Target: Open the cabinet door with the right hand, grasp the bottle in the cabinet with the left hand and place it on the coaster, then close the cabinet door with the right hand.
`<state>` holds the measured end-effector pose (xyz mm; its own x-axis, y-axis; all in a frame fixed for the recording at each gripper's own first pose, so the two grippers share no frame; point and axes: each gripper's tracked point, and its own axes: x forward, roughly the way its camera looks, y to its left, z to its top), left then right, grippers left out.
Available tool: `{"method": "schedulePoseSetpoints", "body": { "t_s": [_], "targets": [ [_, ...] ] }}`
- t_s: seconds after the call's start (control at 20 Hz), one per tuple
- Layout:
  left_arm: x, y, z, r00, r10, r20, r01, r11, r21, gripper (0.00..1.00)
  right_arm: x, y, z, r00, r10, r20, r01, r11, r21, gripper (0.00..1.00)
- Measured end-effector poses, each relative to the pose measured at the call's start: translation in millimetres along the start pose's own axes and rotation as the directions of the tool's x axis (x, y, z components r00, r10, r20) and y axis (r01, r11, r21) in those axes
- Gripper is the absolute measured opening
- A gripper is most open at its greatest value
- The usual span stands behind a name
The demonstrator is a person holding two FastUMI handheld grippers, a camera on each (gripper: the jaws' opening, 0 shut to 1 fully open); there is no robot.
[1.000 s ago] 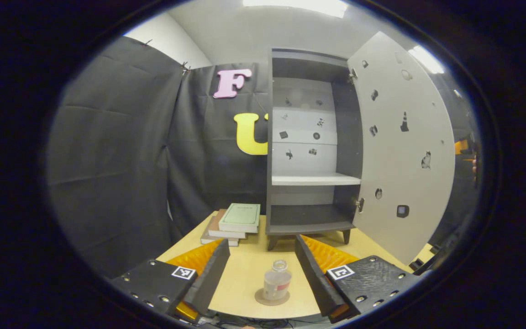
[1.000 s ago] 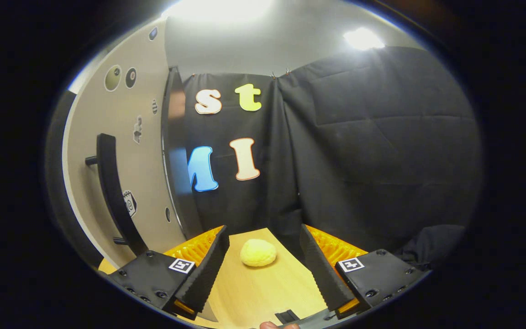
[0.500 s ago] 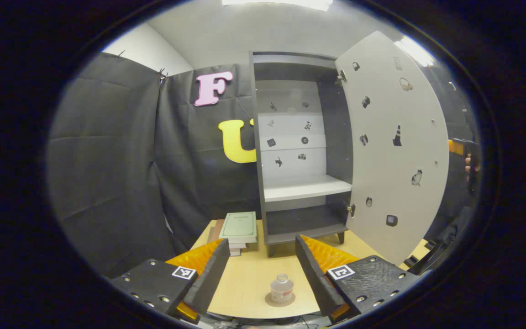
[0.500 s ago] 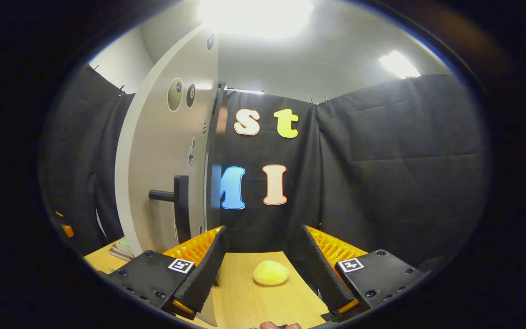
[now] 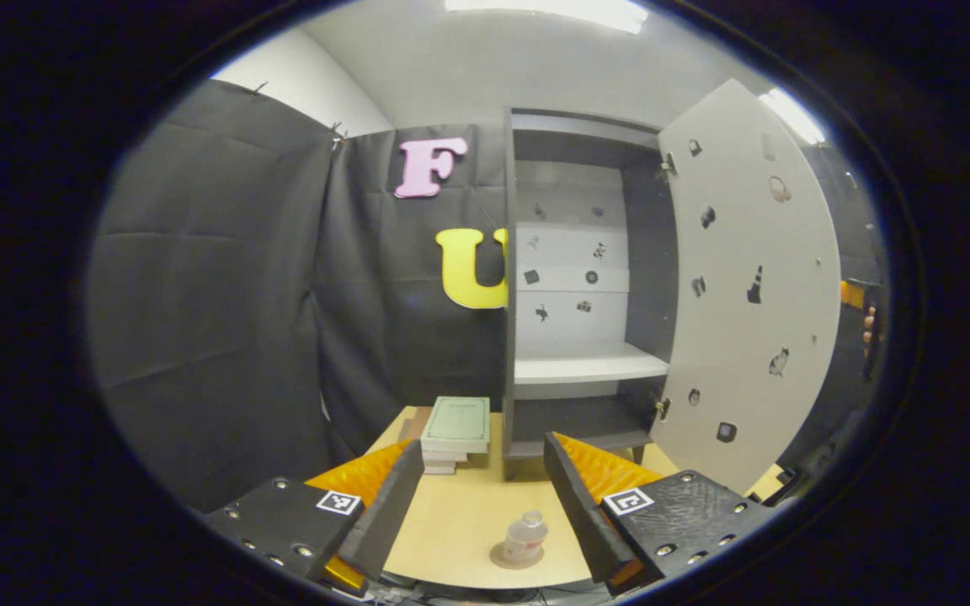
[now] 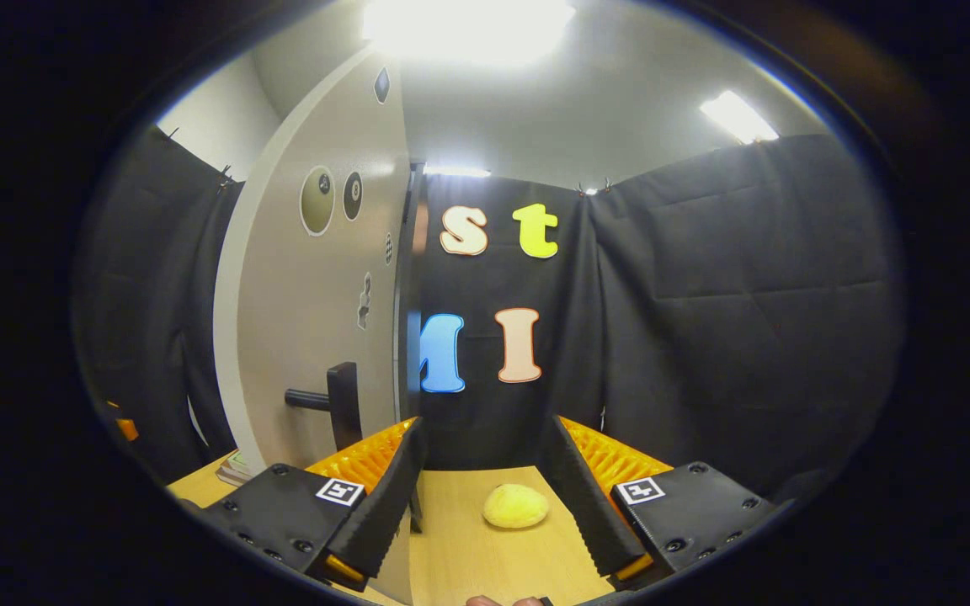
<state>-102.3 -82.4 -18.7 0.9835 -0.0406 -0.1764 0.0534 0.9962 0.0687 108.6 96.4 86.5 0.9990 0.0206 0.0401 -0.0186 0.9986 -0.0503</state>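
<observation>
So the bottle (image 5: 525, 533) was already sitting upright on the coaster (image 5: 516, 555), near the front edge of the tabletop (image 5: 460, 513), with the left tongs (image 5: 478, 492) spread wide apart on either side of it and holding nothing. Cabinet (image 5: 573, 286) shelves looked empty, and the cabinet door (image 5: 750, 278) was swung wide open. Looks to me like only the last step was left: shutting that door.

In the right gripper view the right tongs (image 6: 481, 497) were open and empty too, aimed past the door's outer face, with the dark handle (image 6: 342, 404) just off to their left. A yellow lumpy thing (image 6: 516, 506) sat on the tabletop between the fingers, farther off.

Next move, I'd guess: bring the right tongs onto the door or handle and push it round toward the cabinet, without clipping the stack of books (image 5: 454, 429) or the bottle
</observation>
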Motion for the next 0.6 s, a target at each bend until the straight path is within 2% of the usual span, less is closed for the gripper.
{"method": "schedulePoseSetpoints", "body": {
  "t_s": [0.05,0.15,0.3,0.35,0.4,0.55,0.6],
  "targets": [
    [2.4,4.3,-0.3,1.000,0.006,0.000,-0.006,1.000,-0.019,0.90,-0.9,10.8,0.1,1.000,0.020,-0.005,-0.020,1.000,-0.006,0.89],
    [7.5,15.9,0.1,1.000,0.017,-0.006,-0.017,0.999,-0.039,0.88,-3.8,32.3,0.2,0.998,0.061,-0.009,-0.061,0.998,0.005,0.89],
    [10.0,29.8,-1.8,0.999,0.047,-0.010,-0.047,0.999,-0.011,0.87,-4.9,68.2,-1.6,0.992,0.125,-0.012,-0.125,0.991,0.044,0.89],
    [8.9,32.7,-1.6,0.998,0.055,-0.011,-0.055,0.998,0.000,0.87,-4.9,81.3,-2.0,0.988,0.152,-0.012,-0.151,0.987,0.051,0.93],
    [7.3,34.9,-0.1,0.998,0.060,-0.011,-0.060,0.998,0.006,0.89,-0.9,93.9,-1.7,0.984,0.179,-0.012,-0.178,0.983,0.055,0.93],
    [3.0,40.4,-0.5,0.998,0.068,-0.010,-0.068,0.998,0.013,0.87,6.1,123.1,-2.1,0.973,0.231,-0.015,-0.230,0.972,0.056,0.93],
    [2.5,44.0,-0.4,0.997,0.079,-0.009,-0.079,0.997,0.016,0.87,6.9,132.4,1.7,0.970,0.243,0.004,-0.243,0.968,0.055,0.89]
  ]
}}
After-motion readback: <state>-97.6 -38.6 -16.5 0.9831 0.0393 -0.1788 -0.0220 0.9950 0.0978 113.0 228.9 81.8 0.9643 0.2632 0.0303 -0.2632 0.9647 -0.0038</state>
